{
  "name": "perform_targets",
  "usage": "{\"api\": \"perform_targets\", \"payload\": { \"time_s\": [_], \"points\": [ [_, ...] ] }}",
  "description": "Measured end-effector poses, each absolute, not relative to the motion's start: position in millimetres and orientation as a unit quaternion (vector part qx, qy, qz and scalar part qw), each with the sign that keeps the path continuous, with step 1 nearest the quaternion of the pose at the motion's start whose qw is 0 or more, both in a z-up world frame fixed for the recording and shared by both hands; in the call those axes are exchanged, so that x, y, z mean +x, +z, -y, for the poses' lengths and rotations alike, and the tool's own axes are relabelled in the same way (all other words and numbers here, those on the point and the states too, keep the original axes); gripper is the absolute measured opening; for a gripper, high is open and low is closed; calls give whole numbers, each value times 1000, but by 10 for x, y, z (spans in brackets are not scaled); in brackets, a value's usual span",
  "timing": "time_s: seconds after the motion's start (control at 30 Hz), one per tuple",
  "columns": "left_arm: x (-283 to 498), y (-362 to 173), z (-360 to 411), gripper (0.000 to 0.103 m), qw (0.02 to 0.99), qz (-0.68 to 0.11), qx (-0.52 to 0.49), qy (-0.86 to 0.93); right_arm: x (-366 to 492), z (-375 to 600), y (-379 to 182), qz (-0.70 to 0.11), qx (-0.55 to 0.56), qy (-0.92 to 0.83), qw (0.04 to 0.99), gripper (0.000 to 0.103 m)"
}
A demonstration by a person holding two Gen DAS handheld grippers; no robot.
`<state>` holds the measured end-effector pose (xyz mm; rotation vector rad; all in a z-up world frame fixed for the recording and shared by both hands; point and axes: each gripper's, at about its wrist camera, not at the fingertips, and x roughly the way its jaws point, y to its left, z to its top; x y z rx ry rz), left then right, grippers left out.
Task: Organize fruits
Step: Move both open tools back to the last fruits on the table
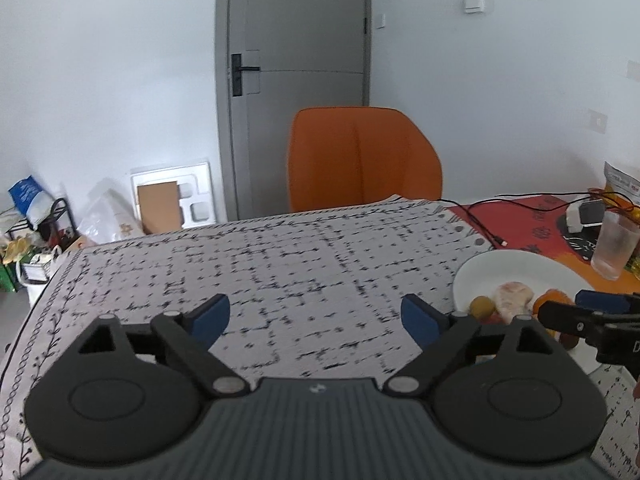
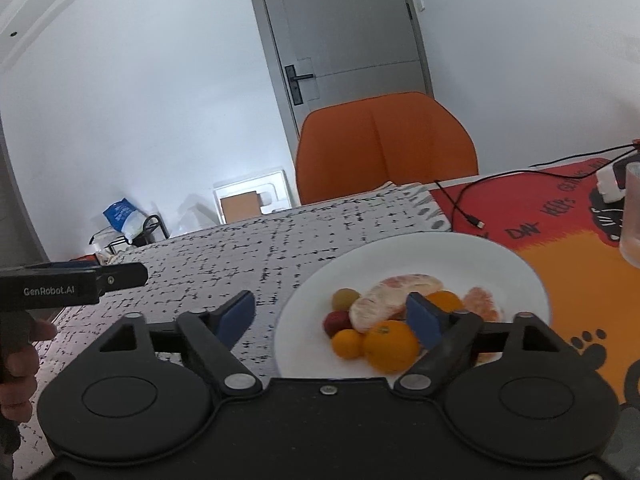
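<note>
Left gripper [image 1: 315,316] hovering over the patterned desk [image 1: 280,248], fingers spread wide, empty. Right gripper [image 2: 332,316] likewise wide above the white plate [image 2: 460,256] of fruit [image 2: 390,346].

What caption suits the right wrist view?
Open right gripper poised over white plate of mixed fruit.

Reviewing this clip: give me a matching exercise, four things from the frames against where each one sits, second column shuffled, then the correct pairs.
Things:
1. pomelo segment
2. clear cup
3. orange chair
4. left gripper

Places:
A. behind the table's far edge
B. on the white plate
C. over the patterned cloth, nothing between its fingers
D. on the red-orange mat, right of the plate

Pairs: 1-B, 2-D, 3-A, 4-C
</note>
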<state>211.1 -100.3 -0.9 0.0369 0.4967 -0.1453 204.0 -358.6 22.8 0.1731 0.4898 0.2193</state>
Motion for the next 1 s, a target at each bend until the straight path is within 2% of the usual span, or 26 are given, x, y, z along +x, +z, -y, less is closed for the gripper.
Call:
{"api": "perform_targets", "payload": {
  "time_s": [0.07,0.17,1.0],
  "points": [
    [2074,-32,934,96,967,-247,17,-64,2038,3527,231,-239,84,112,961,96],
    [2029,-64,837,98,967,-250,18,-52,2048,3446,225,-236,81,120,961,103],
    [1784,-459,48,96,958,-278,-66,-1,2119,2753,128,-261,50,204,942,103]
  ]
}}
